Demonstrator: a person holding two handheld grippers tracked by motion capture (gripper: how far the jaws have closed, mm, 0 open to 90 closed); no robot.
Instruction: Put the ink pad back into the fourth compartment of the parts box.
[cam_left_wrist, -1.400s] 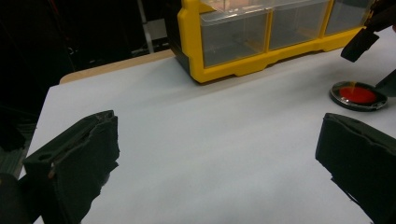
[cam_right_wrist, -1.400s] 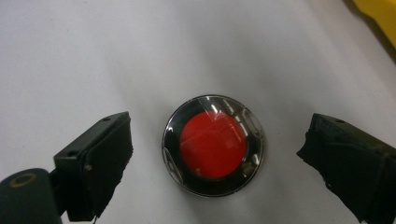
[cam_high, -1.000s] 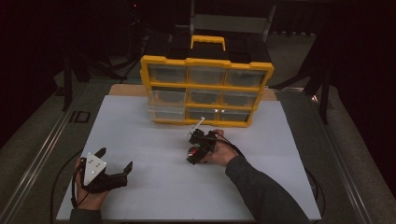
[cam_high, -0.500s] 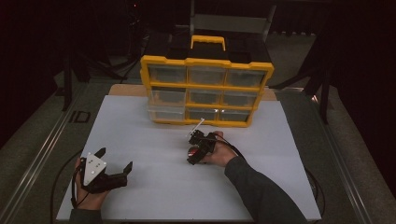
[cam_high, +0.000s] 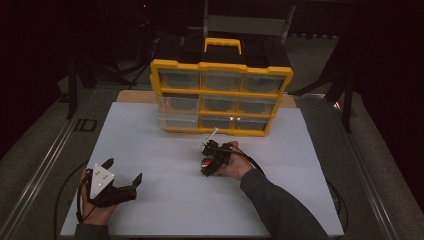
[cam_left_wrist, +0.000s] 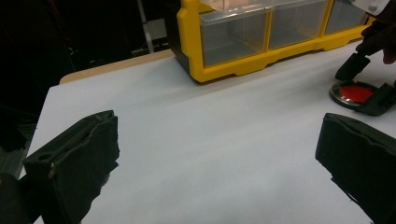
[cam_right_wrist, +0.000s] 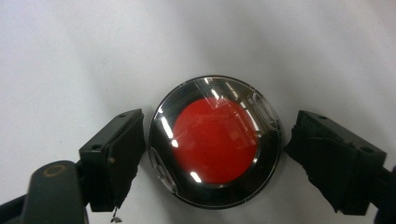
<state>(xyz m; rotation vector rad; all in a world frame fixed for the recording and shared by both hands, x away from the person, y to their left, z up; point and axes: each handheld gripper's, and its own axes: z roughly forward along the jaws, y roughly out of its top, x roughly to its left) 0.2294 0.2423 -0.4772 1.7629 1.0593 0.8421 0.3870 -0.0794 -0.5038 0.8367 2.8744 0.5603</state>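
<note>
A round red disc (cam_right_wrist: 215, 142) with a clear shiny rim lies flat on the white table top (cam_high: 165, 150), in front of the drawer box. My right gripper (cam_right_wrist: 215, 156) points straight down over it, one black jaw on each side of the rim. Its jaws have just been closing on the disc; the left pad (cam_right_wrist: 119, 154) is at the rim, and a thin gap is left at the right pad (cam_right_wrist: 327, 154). In the high view, the right gripper (cam_high: 210, 161) is just right of centre. My left gripper (cam_high: 122, 171) rests at the front left, open, with nothing between its jaws.
A yellow organiser (cam_high: 220, 97) with clear drawers and a yellow handle stands at the back of the table, a short way beyond the disc. Dark table edges and rails flank the white top. A cable trails from each gripper.
</note>
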